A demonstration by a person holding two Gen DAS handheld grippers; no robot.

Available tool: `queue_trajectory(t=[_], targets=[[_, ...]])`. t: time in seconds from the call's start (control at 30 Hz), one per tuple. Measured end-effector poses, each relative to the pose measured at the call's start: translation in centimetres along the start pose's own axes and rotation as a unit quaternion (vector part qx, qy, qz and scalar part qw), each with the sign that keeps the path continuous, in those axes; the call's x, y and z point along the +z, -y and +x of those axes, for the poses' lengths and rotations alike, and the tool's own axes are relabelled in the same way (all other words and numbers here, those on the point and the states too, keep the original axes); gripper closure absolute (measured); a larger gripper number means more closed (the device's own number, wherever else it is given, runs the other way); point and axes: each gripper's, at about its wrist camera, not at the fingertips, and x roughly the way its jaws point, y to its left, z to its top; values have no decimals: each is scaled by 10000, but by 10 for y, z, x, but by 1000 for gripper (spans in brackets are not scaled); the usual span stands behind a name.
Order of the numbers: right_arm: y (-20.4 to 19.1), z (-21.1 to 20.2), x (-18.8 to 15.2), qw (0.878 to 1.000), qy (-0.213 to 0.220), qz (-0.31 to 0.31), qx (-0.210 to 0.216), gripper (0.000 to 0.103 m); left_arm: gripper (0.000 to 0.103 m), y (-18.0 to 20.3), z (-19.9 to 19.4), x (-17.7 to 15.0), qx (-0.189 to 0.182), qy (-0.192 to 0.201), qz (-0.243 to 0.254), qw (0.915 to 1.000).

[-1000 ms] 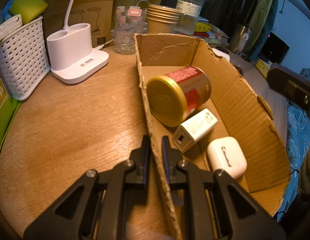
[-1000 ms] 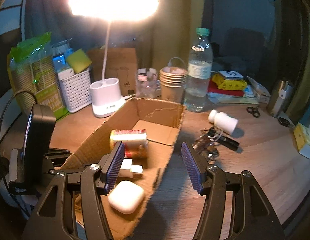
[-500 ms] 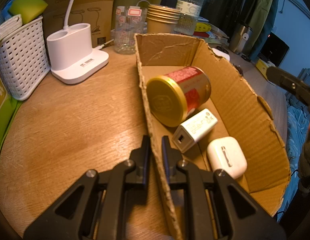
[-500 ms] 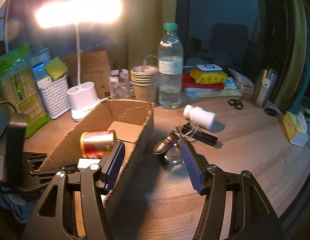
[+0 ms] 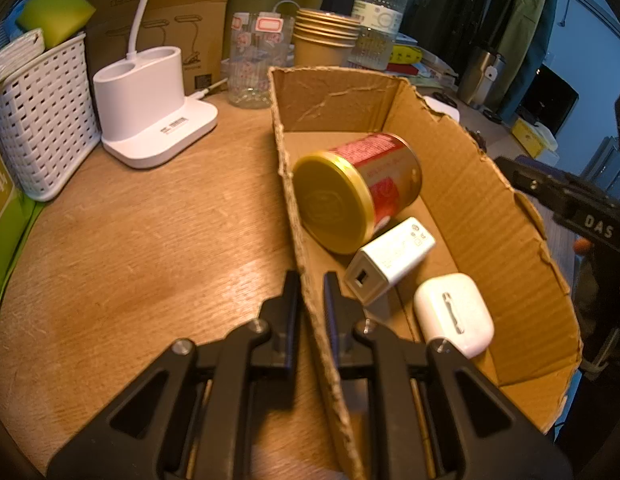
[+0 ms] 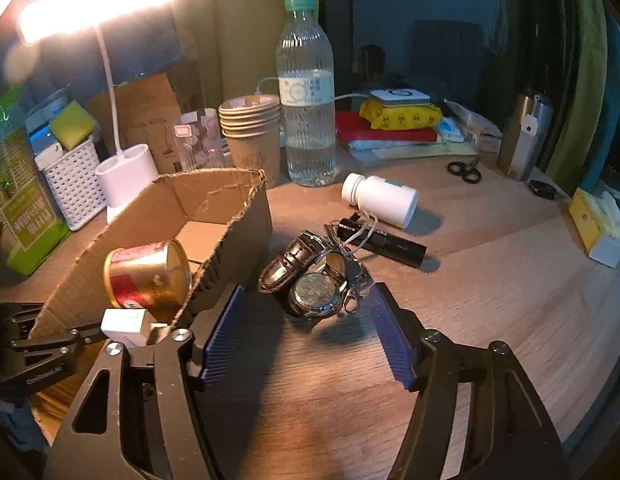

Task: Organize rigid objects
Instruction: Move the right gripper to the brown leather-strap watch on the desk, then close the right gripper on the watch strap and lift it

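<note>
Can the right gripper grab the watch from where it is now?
Probably yes. The right gripper has its jaws open wide, and the watch lies on the table just ahead between them. Nothing blocks it, though keys lie against it and the cardboard box stands close beside.

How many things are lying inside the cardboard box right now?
3: a red-and-gold tin can on its side toward the far end of the brown cardboard box, a white USB charger block mid-box, and a white earbuds case nearest. Nothing looks hidden.
</note>
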Motion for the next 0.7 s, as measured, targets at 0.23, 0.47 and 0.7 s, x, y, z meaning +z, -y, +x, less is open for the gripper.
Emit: queue_trajectory(t=[0.23, 0.47, 0.7], targets=[[2, 16, 4, 9996, -130, -171, 168, 29, 90, 0, 0, 0, 0, 0, -1, 10000], [9, 23, 12, 9993, -178, -317, 114, 27, 90, 0, 0, 0, -1, 0, 0, 10000], [15, 26, 17, 9982, -145, -440, 388, 27, 90, 0, 0, 0, 1, 1, 1, 10000]])
